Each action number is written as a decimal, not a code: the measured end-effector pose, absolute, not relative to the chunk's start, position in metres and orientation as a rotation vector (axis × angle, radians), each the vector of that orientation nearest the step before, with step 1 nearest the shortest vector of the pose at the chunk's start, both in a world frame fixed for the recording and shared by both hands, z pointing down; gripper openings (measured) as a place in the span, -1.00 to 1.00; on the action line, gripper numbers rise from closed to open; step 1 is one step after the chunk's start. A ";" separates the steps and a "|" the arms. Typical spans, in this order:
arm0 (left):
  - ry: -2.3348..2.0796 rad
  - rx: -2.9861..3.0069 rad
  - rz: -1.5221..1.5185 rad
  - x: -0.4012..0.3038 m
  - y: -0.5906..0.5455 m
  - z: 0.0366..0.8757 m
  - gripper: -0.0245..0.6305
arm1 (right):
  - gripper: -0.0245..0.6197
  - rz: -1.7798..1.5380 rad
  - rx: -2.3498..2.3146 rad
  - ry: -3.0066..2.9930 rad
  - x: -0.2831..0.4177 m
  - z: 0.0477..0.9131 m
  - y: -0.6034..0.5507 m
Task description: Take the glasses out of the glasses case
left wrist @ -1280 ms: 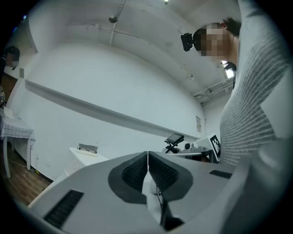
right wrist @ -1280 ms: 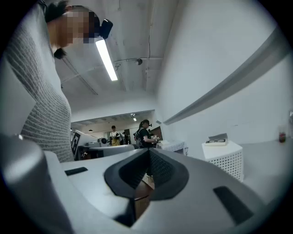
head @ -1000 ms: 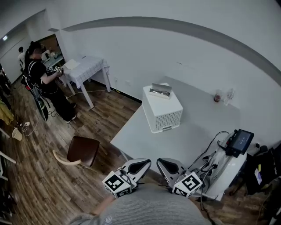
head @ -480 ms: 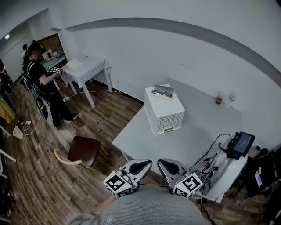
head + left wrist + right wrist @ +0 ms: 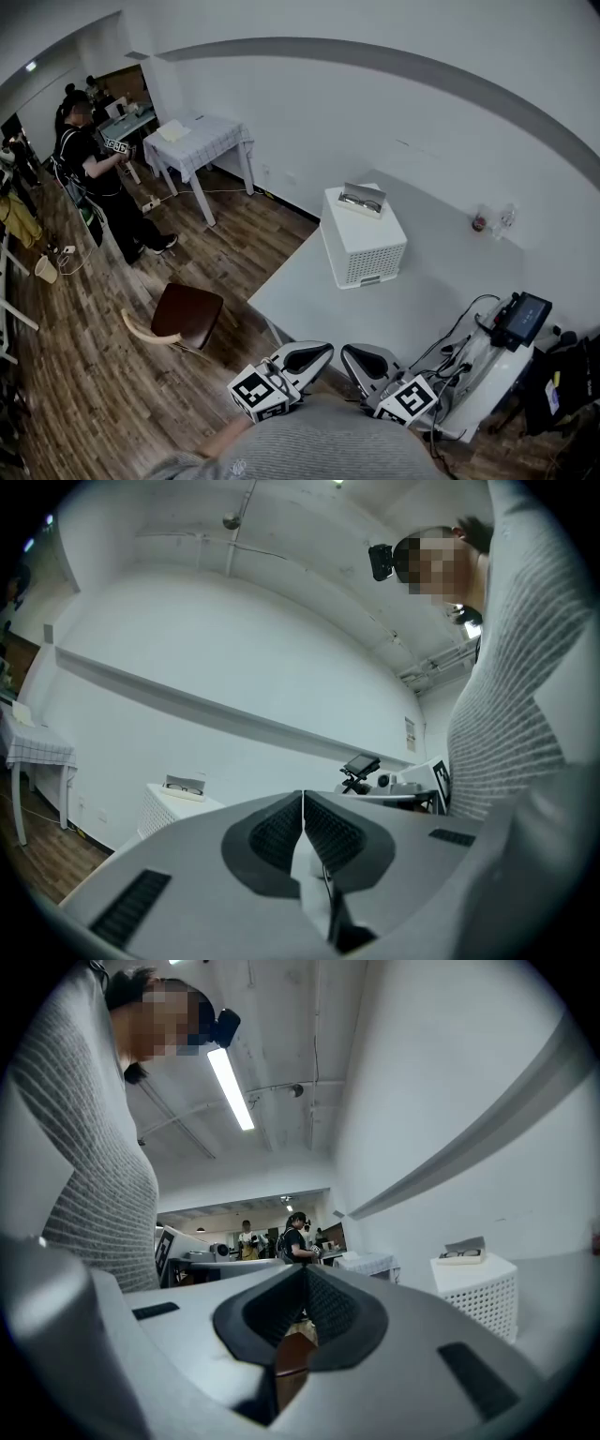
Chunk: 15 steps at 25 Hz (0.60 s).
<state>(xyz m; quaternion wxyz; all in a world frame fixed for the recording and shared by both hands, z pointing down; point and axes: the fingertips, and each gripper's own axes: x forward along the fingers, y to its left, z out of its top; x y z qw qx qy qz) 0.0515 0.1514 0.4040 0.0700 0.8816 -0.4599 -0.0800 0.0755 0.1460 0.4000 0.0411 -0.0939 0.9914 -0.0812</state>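
Note:
An open glasses case [image 5: 362, 201] with dark-framed glasses in it rests on top of a white perforated box [image 5: 367, 246] at the far side of the pale table [image 5: 309, 300]. The case also shows in the left gripper view, glasses case [image 5: 185, 786], and in the right gripper view, glasses case [image 5: 464, 1252]. My left gripper [image 5: 322, 348] and right gripper [image 5: 350, 352] are held side by side close to my body at the table's near edge, far from the case. Both are shut with nothing between the pads, as the left gripper [image 5: 303, 810] and right gripper [image 5: 305, 1286] show close up.
A screen device on a stand [image 5: 521, 317] with cables stands at the table's right. Small bottles [image 5: 493, 221] sit by the wall. A brown chair [image 5: 186, 315] is on the wooden floor to the left. A person [image 5: 94, 173] stands by a cloth-covered table [image 5: 202, 141] at the back left.
The head view has shifted a little, so the box and table now sit slightly further right and lower. Both grippers stay shut in the same place.

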 end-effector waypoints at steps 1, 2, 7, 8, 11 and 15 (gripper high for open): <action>-1.384 2.662 -0.250 0.052 0.151 0.402 -0.88 | -0.87 -0.245 -0.284 3.037 0.075 0.400 0.146; -1.389 2.673 -0.258 0.053 0.152 0.399 -0.88 | -0.87 -0.241 -0.283 3.038 0.075 0.400 0.146; -1.396 2.674 -0.244 0.053 0.155 0.399 -0.88 | -0.88 -0.256 -0.282 3.037 0.072 0.401 0.146; -1.395 2.671 -0.240 0.054 0.155 0.400 -0.88 | -0.88 -0.264 -0.284 3.037 0.072 0.402 0.146; -1.394 2.671 -0.228 0.053 0.157 0.402 -0.88 | -0.88 -0.285 -0.280 3.043 0.069 0.406 0.147; -1.392 2.670 -0.234 0.046 0.153 0.403 -0.88 | -0.87 -0.289 -0.277 3.050 0.060 0.408 0.142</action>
